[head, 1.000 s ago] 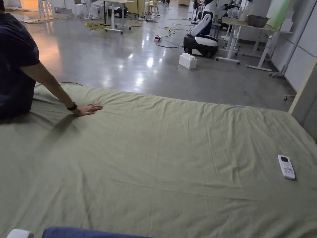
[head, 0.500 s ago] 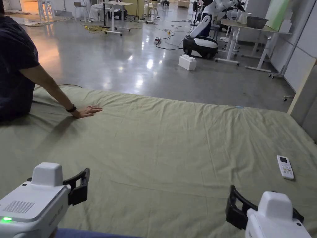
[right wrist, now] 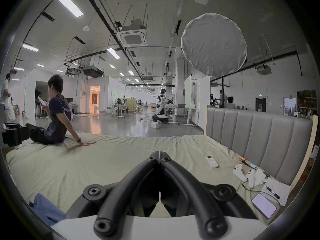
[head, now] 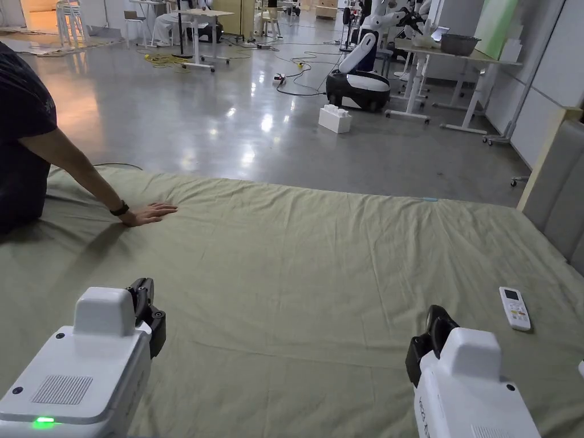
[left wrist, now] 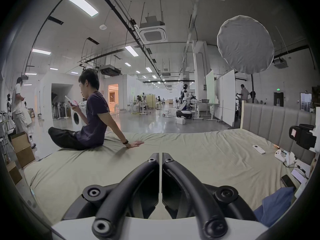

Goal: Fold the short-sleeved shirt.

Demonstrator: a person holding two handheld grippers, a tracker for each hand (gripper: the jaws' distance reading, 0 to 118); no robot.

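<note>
A blue garment (left wrist: 275,207) lies bunched at the near edge of the bed, low right in the left gripper view and low left in the right gripper view (right wrist: 46,209). My left gripper (head: 142,296) hovers over the green sheet (head: 296,274) at the near left. Its jaws are shut with nothing between them (left wrist: 160,157). My right gripper (head: 436,331) hovers at the near right, also shut and empty (right wrist: 159,154). Both are held above and beyond the garment, apart from it.
A person sits at the bed's far left corner with a hand (head: 149,213) flat on the sheet. A white remote (head: 514,308) lies at the right. Two white controllers (right wrist: 244,173), a phone (right wrist: 264,207) and papers lie along the grey headboard (head: 556,188).
Both grippers have come up into the head view from below and moved forward over the sheet. Their jaws stood open half a second ago and are shut now.
</note>
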